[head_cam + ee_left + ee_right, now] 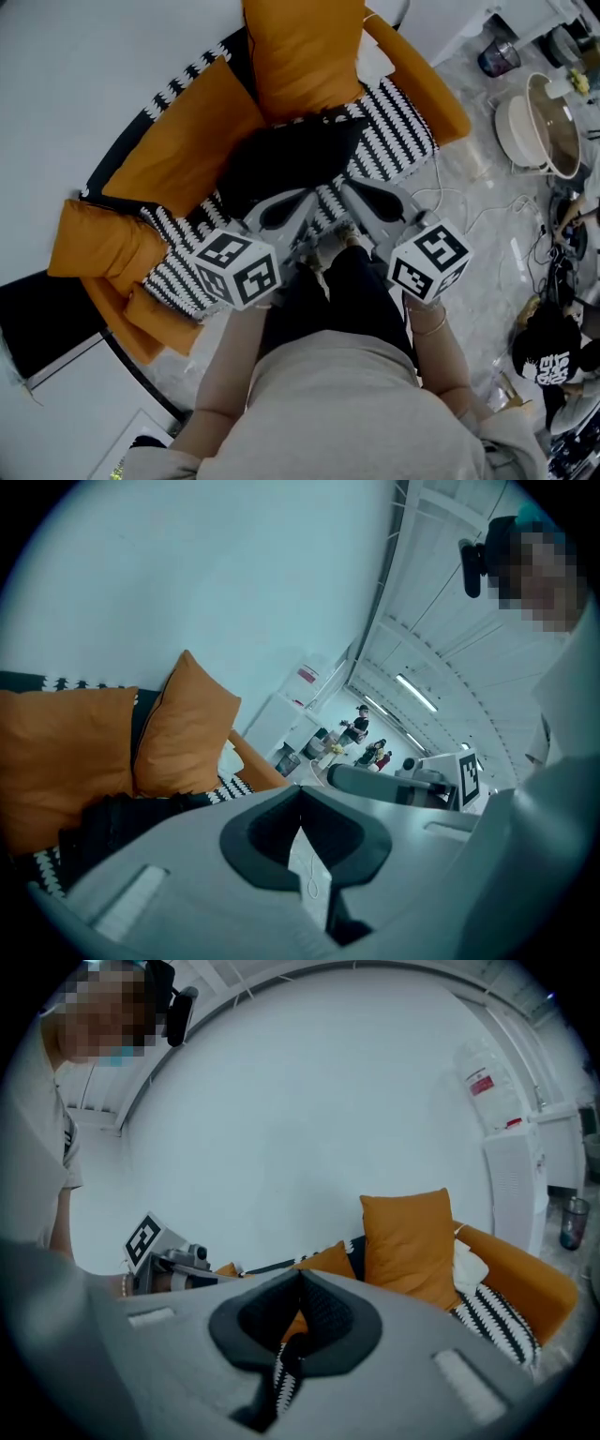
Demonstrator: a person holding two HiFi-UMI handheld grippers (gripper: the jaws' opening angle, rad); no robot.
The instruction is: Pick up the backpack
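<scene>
Pale shirt (347, 403) and bare forearms sit closest under the head camera, each hand carrying a gripper towards the sofa (403, 122). On the sofa's black-and-white seat lies the black backpack (281, 155), in front of the orange back cushion (305, 52) and beside a second orange cushion (187, 141). The left gripper (302, 197) and the right gripper (351, 186) reach over the sofa's front edge side by side, their tips at the near edge of the backpack. Whether they touch it cannot be told from above. Both pairs of jaws are pressed together with nothing between them. In the left gripper view the backpack (112, 822) lies on the sofa seat, low and to the left of the closed tips of the left gripper (300, 789). In the right gripper view the right gripper (300, 1274) points at the sofa's cushions.
</scene>
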